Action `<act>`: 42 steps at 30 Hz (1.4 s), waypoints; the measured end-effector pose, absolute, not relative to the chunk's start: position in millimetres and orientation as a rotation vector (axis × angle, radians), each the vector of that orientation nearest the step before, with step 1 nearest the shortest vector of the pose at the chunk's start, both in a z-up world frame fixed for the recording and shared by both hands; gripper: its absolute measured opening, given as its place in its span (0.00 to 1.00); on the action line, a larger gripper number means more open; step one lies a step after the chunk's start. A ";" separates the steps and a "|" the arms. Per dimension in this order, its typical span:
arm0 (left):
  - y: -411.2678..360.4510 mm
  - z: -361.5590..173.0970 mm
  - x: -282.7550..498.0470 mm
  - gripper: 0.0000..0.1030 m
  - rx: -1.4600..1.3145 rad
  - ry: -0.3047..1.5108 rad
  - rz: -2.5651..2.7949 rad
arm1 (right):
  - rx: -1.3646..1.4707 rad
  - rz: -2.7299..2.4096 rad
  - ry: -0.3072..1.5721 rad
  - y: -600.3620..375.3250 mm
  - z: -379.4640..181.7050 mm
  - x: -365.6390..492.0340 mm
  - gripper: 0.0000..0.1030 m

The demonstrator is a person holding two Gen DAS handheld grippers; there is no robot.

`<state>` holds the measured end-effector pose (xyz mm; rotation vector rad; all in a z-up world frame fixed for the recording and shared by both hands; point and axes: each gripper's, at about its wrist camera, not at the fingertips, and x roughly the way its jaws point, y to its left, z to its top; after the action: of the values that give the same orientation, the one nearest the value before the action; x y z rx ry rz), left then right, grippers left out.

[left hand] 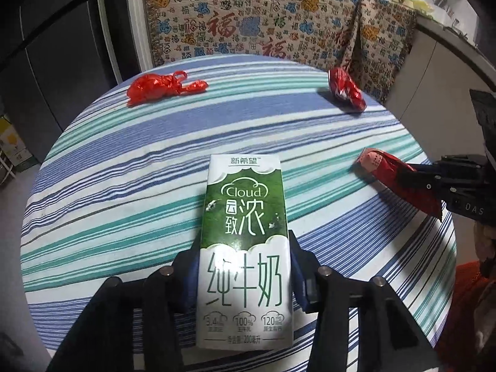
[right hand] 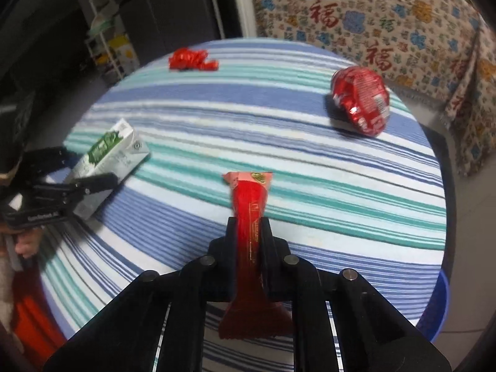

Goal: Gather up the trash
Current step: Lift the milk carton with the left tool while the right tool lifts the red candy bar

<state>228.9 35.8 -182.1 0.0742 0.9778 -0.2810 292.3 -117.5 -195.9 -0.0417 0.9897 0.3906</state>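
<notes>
lying clamped between left claw [left hand: 245,266] fingers, milk carton [left hand: 245,241] points forward.

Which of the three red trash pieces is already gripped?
The long flat red snack wrapper, pinched in the right gripper. The crumpled red plastic bag and the balled red foil wrapper lie loose on the striped tablecloth.

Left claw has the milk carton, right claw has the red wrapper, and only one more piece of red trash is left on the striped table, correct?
Not quite: two red pieces remain, not one. The left wrist view shows a crumpled red bag and a crushed red packet on the striped table. The rest holds: the left claw grips the milk carton and the right claw grips the red wrapper.
</notes>
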 end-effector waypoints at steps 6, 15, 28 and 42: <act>28.0 -171.0 225.7 0.46 0.032 0.947 -0.314 | 0.016 0.407 0.955 -124.6 -185.5 285.5 0.10; 1.1 -172.4 218.6 0.46 0.033 0.933 -0.339 | 0.138 0.423 0.945 -138.2 -181.1 279.7 0.09; -21.9 -176.6 217.6 0.46 0.038 0.923 -0.356 | 0.162 0.391 0.959 -146.5 -188.7 265.5 0.09; -30.6 -173.8 212.4 0.46 0.081 0.900 -0.324 | 0.181 0.363 0.947 -154.7 -188.5 260.1 0.09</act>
<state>212.4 -30.6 -173.8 0.0809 0.9001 -0.3236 260.1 -154.7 -188.5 0.1813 0.9467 0.3626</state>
